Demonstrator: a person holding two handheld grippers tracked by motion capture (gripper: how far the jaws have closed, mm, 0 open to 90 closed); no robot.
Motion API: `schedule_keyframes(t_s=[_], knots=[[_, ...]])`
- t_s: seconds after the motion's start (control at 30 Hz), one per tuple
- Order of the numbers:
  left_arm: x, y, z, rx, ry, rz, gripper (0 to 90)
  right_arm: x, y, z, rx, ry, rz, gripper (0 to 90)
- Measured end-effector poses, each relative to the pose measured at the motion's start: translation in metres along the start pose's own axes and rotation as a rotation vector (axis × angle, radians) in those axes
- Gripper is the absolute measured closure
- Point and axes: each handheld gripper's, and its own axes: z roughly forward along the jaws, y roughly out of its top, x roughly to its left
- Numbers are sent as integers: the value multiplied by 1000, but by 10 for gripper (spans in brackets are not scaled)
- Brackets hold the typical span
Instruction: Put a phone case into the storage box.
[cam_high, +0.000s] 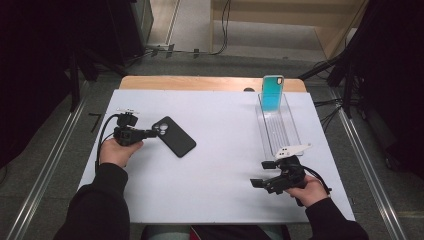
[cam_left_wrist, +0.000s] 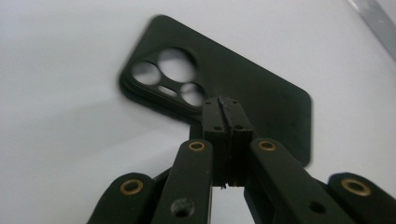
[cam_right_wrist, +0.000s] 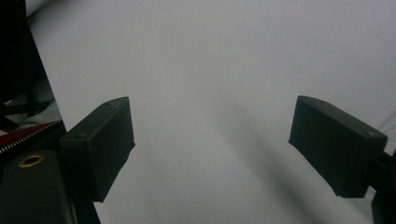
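Note:
A black phone case (cam_high: 176, 138) lies flat on the white table top (cam_high: 220, 170), camera cut-outs toward the left. My left gripper (cam_high: 153, 132) points right at that camera corner. In the left gripper view the case (cam_left_wrist: 261, 88) lies just beyond my left gripper (cam_left_wrist: 226, 108), whose jaws are pressed together with nothing seen between them. The tips overlap the case's near edge; I cannot tell if they touch it. My right gripper (cam_high: 260, 174) rests near the front right, jaws wide open. In its own view my right gripper (cam_right_wrist: 212, 144) has only bare table between its pads.
A clear plastic tray (cam_high: 281, 131) runs front to back at the right side. A teal phone case (cam_high: 272, 92) stands upright at its far end. The table's wooden back edge (cam_high: 200, 82) shows behind the white sheet. Metal rails and cables lie on the floor around.

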Motion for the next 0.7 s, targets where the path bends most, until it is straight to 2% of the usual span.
schedule_keyframes(t_s=[0.07, 0.23, 0.5, 0.57, 0.7], knots=[[5, 4, 2, -15, 11, -8, 900, 0, 0, 0, 0, 1, -2, 122], [17, 15, 7, -16, 54, -4, 900, 0, 0, 1, -1, 3, -4, 122], [34, 24, 19, -15, 110, -34, 900, 0, 0, 2, 3, 6, -3, 122], [38, 24, 24, -19, 107, -49, 900, 0, 0, 2, 3, 7, -4, 122], [39, 25, 36, -2, 118, -46, 900, 0, 0, 2, 5, 10, -4, 122]])
